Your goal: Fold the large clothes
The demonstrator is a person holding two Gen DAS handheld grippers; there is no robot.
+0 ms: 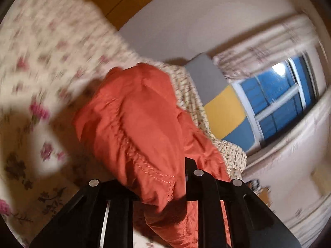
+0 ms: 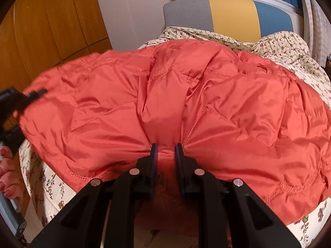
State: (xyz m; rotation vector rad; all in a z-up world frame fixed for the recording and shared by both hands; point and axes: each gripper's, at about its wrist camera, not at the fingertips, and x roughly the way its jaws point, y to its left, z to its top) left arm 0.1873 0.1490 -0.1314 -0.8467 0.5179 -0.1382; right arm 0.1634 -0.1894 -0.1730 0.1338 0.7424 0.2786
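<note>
An orange-red quilted down jacket [image 2: 186,95] lies spread over the floral bed sheet [image 2: 289,47]. My right gripper [image 2: 166,146] is shut on a pinch of the jacket's near edge, the fabric bunched between its fingers. In the left wrist view the jacket [image 1: 140,119] hangs in a bunched fold over my left gripper [image 1: 165,186], which is shut on it; the left fingertips are hidden under the cloth. The left gripper also shows at the left edge of the right wrist view [image 2: 12,103], at the jacket's left end. The left view is motion-blurred.
The bed has a floral sheet [image 1: 41,62] and a grey, yellow and blue headboard [image 2: 231,16]. A wooden wardrobe [image 2: 47,26] stands at the left. A window with curtains [image 1: 279,95] is behind the headboard. A hand with painted nails [image 2: 8,171] holds the left tool.
</note>
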